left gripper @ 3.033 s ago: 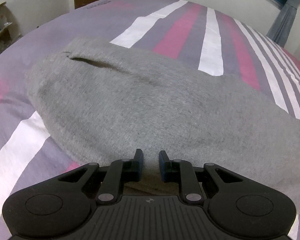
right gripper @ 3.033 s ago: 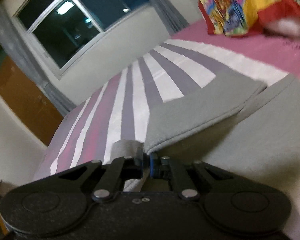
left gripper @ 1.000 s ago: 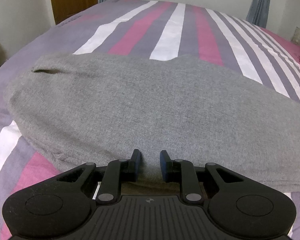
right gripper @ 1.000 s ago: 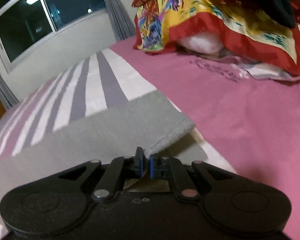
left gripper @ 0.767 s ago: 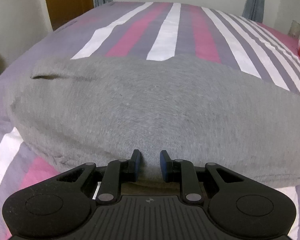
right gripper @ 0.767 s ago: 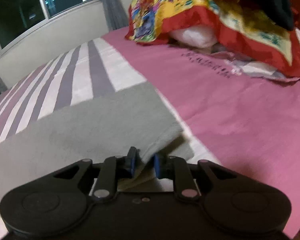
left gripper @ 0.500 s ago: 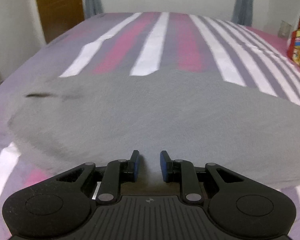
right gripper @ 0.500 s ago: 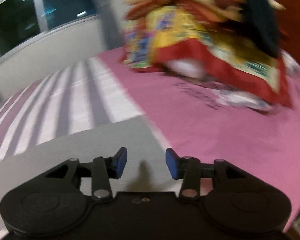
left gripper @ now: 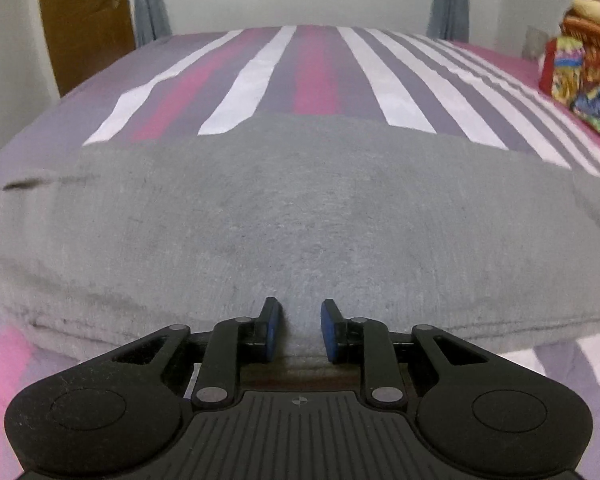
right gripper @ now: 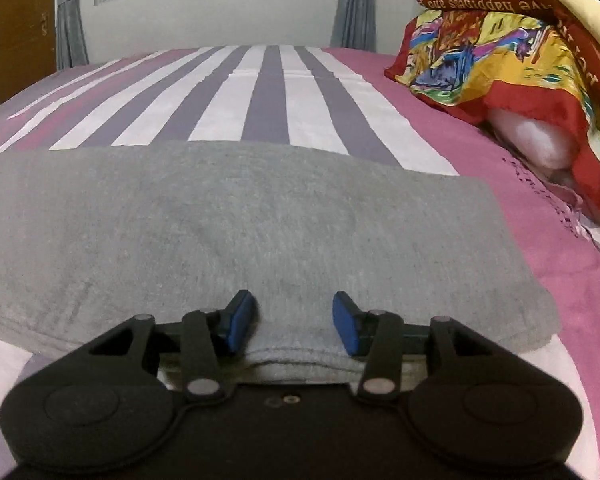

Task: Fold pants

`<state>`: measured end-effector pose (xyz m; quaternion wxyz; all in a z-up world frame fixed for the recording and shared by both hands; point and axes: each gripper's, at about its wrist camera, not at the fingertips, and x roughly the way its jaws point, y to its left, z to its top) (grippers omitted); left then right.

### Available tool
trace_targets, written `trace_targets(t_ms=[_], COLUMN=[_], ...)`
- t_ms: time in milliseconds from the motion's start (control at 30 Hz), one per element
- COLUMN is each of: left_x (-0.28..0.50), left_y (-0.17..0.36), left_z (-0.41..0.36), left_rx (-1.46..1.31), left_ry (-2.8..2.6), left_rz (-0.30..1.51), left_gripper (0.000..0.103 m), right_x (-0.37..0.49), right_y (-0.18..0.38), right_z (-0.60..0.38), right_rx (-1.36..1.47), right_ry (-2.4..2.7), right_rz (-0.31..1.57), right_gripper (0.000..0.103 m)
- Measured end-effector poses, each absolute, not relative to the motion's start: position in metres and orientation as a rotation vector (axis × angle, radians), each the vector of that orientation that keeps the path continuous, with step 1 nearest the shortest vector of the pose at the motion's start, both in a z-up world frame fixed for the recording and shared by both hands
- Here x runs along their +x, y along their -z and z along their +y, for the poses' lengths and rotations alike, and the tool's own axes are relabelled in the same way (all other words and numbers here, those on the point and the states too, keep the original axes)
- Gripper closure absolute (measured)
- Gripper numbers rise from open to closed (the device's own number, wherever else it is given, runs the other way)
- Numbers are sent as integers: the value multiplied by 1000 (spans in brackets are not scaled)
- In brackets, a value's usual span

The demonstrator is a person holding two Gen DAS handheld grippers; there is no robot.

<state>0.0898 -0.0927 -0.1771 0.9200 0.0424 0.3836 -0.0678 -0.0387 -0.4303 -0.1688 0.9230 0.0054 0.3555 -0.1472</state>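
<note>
Grey pants [left gripper: 300, 208] lie folded lengthwise across a striped bed sheet [left gripper: 312, 68]. In the left wrist view my left gripper [left gripper: 300, 330] is shut on the near edge of the pants, with a ridge of grey cloth pinched between its blue pads. The right wrist view shows the leg end of the pants [right gripper: 240, 208] lying flat. My right gripper [right gripper: 294, 322] stands open over the near hem. Its blue pads are well apart and the cloth lies loose between and under them.
A pile of colourful pillows and blankets [right gripper: 500, 52] sits on the pink part of the bed at the right, also in the left wrist view [left gripper: 584, 76]. A brown door [left gripper: 84, 16] and grey curtains stand behind the bed. Bare striped sheet [right gripper: 268, 92] stretches beyond the pants.
My right gripper let go of the pants hem, its jaws spread, and it rolled level and moved along the edge. The leg now lies flat. My left gripper shifted sideways, still pinching the cloth.
</note>
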Motion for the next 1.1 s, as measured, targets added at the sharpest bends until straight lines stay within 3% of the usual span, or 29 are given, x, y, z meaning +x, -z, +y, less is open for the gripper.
trace_targets(t_ms=[367,500,700,867,900,1100], left_x=[91,92,97,68,75,149], left_y=[170,161,167,169,163,148], left_z=[-92,-119,-159,-155,-154,-170], left_rx=[64,87,167,228,208,143], left_ry=[148,220,261,314,314,284], left_rz=[803,760,793,776,798,843], left_gripper=[79,79,79,79,79,79], right_x=[-37,-27,-2,-25,-23,24], right_y=[151,136,155,160,155,131], right_z=[-434,-422,-382,-371,-373,-393], right_rx=[53,65,13,-43,-17,31], right_ry=[268,217,97,49,44,122], right_rz=[813,759,853,845,840,768], right_gripper=[56,56,49,49,53,52])
